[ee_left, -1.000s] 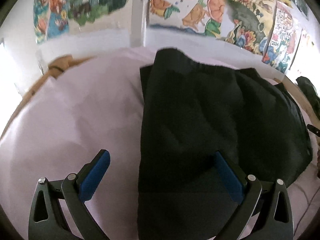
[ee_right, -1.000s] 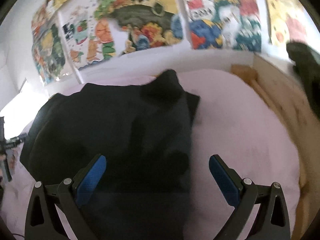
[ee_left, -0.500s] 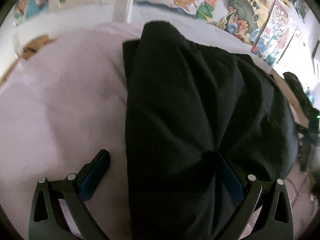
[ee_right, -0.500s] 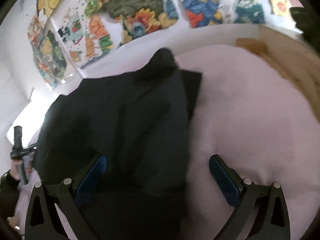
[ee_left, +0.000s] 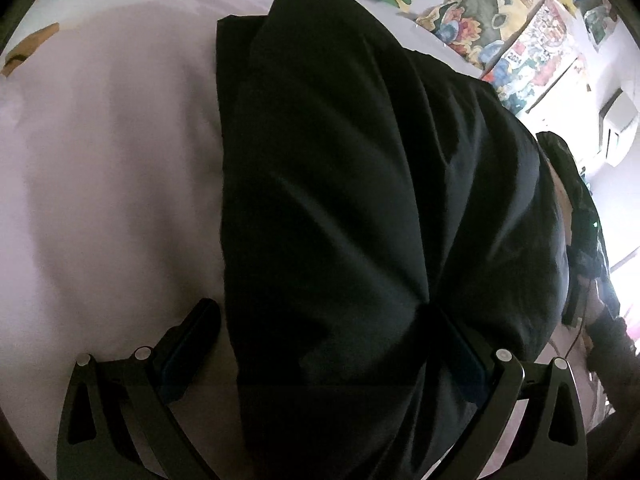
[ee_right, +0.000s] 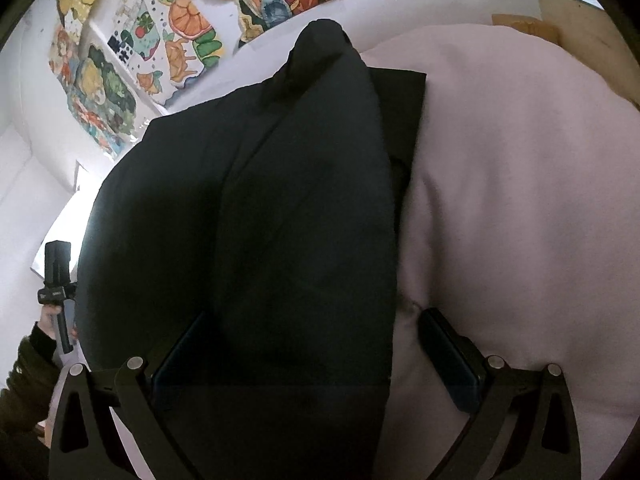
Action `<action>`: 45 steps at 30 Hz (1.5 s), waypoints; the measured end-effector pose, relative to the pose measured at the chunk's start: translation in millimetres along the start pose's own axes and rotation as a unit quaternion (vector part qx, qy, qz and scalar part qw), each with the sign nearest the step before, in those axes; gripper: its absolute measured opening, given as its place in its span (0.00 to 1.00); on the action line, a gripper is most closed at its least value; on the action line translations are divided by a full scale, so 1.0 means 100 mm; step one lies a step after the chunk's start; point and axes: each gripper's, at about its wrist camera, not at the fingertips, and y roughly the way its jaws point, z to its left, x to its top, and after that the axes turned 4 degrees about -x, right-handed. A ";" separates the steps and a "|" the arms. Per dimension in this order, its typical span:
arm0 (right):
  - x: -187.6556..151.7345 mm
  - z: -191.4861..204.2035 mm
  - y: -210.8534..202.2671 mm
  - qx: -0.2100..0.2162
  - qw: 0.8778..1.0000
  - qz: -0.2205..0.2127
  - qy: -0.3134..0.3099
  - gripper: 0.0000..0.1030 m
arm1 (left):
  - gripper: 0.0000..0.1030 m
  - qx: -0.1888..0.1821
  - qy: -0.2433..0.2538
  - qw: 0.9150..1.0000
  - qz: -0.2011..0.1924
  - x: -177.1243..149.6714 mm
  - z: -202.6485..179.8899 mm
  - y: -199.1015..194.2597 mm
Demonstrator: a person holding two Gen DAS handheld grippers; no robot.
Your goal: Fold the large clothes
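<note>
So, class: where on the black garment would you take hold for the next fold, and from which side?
Grip the near hem of the black garment at its two outer corners, coming in from the near side. Each straight side edge runs between an open gripper's jaws, left gripper, right gripper, so a corner is likely easy to pinch off the pink sheet.
</note>
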 end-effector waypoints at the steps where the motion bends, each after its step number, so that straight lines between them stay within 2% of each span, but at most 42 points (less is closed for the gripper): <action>1: -0.01 0.00 0.00 0.001 1.000 0.000 -0.001 1.00 | 0.99 0.001 0.003 1.000 -0.003 -0.01 0.00 0.00; 5: 0.00 0.00 0.04 0.004 1.000 0.008 0.000 1.00 | 0.99 0.000 0.008 1.000 -0.011 -0.05 0.00 0.02; 16: -0.02 0.02 0.06 0.009 1.000 0.009 -0.003 0.99 | 0.99 -0.013 0.003 1.000 0.003 -0.01 0.01 0.10; 19: -0.02 0.02 0.07 0.020 1.000 0.010 0.001 0.90 | 0.99 -0.016 0.000 1.000 0.006 0.00 0.02 0.10; 21: -0.04 0.04 0.08 0.037 0.999 0.009 0.003 0.75 | 0.99 -0.018 0.003 1.000 0.005 0.00 -0.01 0.11; 24: -0.06 0.05 0.06 0.040 0.999 0.003 0.000 0.70 | 0.98 -0.022 0.016 1.000 -0.001 -0.03 -0.06 0.13; 30: -0.05 0.03 0.08 0.048 0.999 0.009 0.015 0.71 | 0.95 -0.011 0.009 1.000 -0.004 -0.04 -0.09 0.14; 34: -0.07 -0.03 0.11 0.067 0.997 0.018 0.044 0.71 | 0.78 -0.021 -0.010 1.000 -0.012 -0.05 -0.12 0.13; 40: -0.07 0.01 0.08 0.058 0.998 0.017 0.036 0.71 | 0.63 0.000 -0.013 1.000 -0.029 -0.07 -0.23 0.12; 42: -0.06 0.03 0.08 0.055 0.998 0.015 0.034 0.66 | 0.57 0.007 -0.015 0.999 -0.036 -0.08 -0.26 0.10; 44: -0.06 0.08 0.07 0.049 0.998 0.011 0.027 0.60 | 0.46 0.019 -0.016 0.999 -0.046 -0.07 -0.33 0.09; 45: -0.06 0.10 0.07 0.044 0.999 0.008 0.022 0.58 | 0.44 0.026 -0.013 0.998 -0.049 -0.07 -0.36 0.09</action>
